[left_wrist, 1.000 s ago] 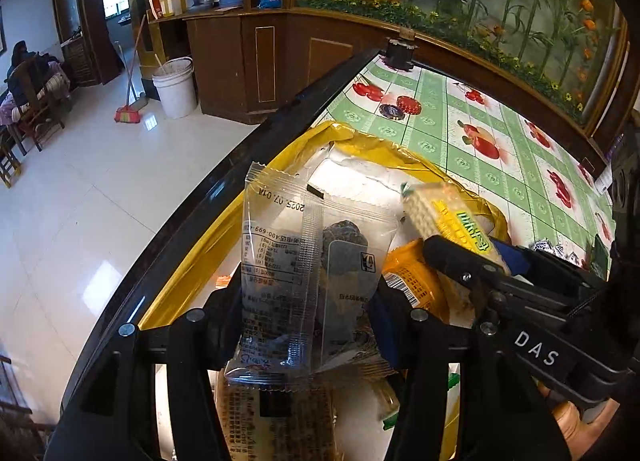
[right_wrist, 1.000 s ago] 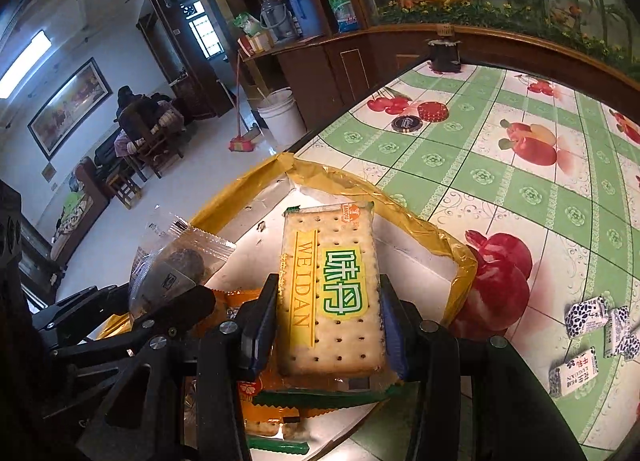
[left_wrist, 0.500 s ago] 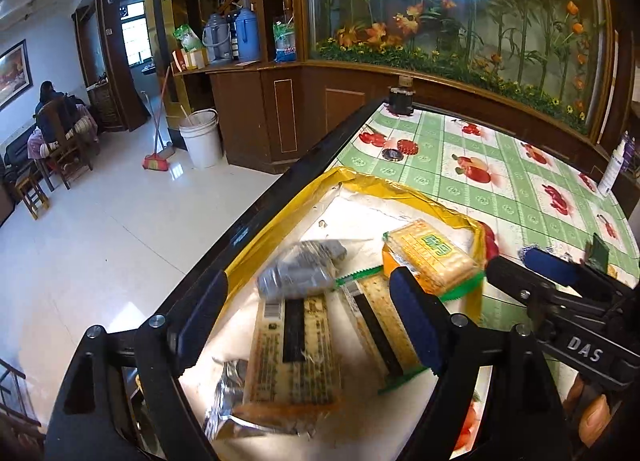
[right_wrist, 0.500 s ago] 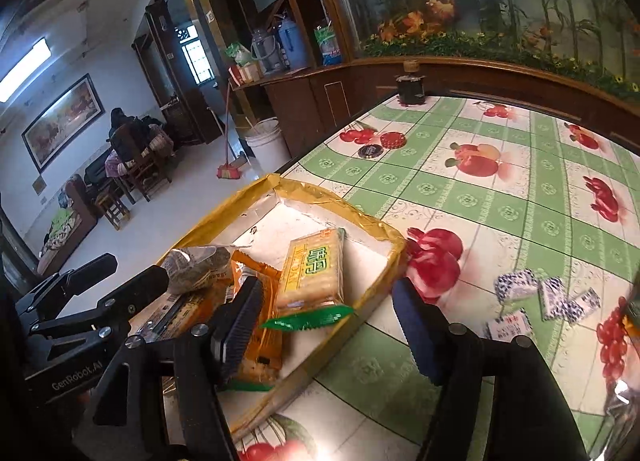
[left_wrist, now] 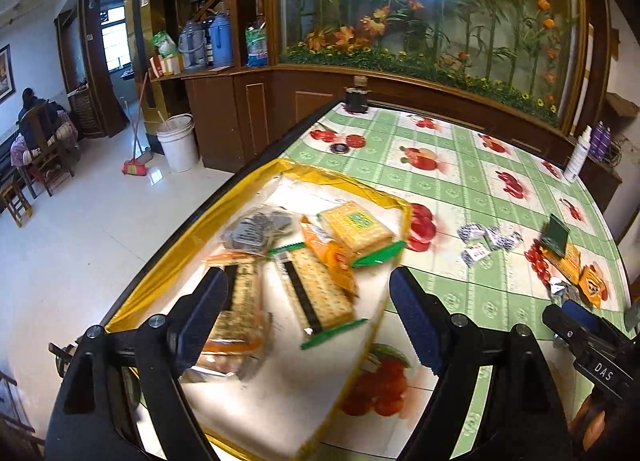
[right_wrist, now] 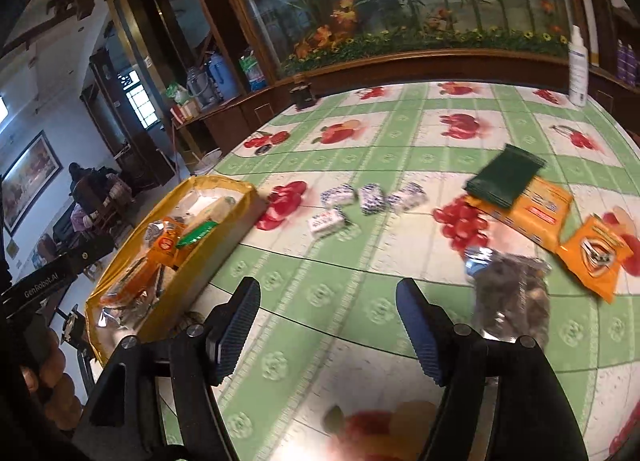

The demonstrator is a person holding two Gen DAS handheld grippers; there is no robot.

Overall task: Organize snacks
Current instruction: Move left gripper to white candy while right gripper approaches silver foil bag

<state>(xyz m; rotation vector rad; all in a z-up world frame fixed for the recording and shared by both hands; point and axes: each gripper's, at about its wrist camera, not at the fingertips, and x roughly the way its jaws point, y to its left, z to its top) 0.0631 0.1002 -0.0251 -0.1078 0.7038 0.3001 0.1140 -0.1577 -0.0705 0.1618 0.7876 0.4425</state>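
2 grippers | left gripper (left_wrist: 308, 309) empty over tray (left_wrist: 256, 181) (yellow) | right gripper (right_wrist: 328, 321) opening, empty

Black hand-held gripper (left_wrist: 308, 317), ribbed blue pads (left_wrist: 416, 321)

A yellow tray (left_wrist: 192, 237) at the table's left edge holds cracker packs (left_wrist: 316, 293) lying flat. On the tablecloth nearby lie 4 small blue-white candies (right_wrist: 372, 197), a dark green packet (right_wrist: 504, 181) and orange packets (right_wrist: 596, 257).
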